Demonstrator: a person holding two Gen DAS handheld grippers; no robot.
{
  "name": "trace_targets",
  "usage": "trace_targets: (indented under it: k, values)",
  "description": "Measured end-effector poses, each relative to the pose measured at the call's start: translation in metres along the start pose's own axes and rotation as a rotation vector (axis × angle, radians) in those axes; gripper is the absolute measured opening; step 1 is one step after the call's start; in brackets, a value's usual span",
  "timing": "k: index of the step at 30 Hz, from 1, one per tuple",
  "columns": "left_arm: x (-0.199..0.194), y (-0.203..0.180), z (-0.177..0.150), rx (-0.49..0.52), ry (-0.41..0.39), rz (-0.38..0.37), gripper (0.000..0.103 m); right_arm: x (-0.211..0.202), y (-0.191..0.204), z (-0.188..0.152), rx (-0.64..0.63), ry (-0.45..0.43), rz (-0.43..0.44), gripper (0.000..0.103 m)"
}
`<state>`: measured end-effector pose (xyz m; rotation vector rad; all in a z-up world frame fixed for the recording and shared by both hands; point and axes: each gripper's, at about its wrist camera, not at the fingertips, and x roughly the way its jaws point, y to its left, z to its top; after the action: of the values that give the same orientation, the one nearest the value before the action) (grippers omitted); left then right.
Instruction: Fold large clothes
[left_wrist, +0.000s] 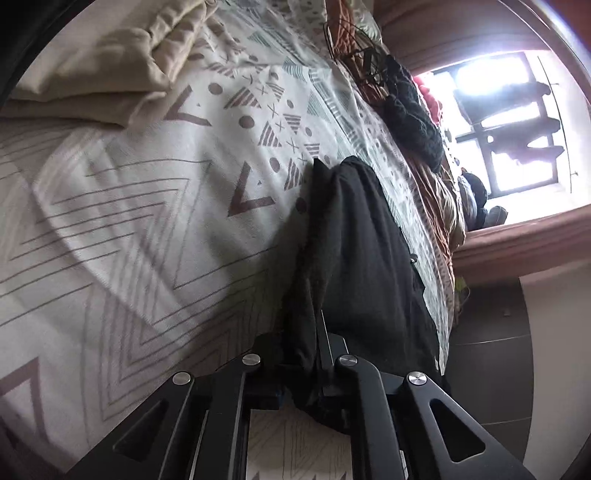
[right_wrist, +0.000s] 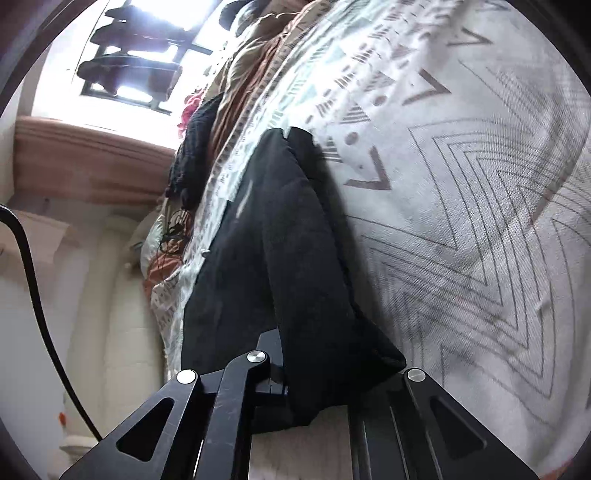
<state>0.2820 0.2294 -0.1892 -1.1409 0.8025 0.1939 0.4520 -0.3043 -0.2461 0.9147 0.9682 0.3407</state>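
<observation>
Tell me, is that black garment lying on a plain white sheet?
No. The black garment lies on a bedspread printed with triangles, dots and chevron lines in brown and grey-green.

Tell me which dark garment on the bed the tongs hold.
The smooth black garment lying flat on the patterned bedspread; the knitted dark one lies untouched near the window.

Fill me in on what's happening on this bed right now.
A person is folding a black garment on a bed covered with a patterned bedspread, using a handheld gripper in each hand. The left gripper and the right gripper are both clamped on the dark cloth at its near end. The rest of it stretches away across the bed toward a pile of other clothes by the window.
</observation>
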Motion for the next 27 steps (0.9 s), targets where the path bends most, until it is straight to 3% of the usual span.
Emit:
trace_targets:
  k: [13, 27]
  values:
    - [-0.052, 0.02, -0.029, 0.008, -0.015, 0.035, 0.011, -0.032, 0.003, -0.041, -0.089, 0.074, -0.002, 0.009]
    - [-0.085, 0.01, -0.051, 0.062, -0.028, 0.146, 0.011, -0.059, -0.006, -0.075, -0.133, 0.077, 0.075, 0.009]
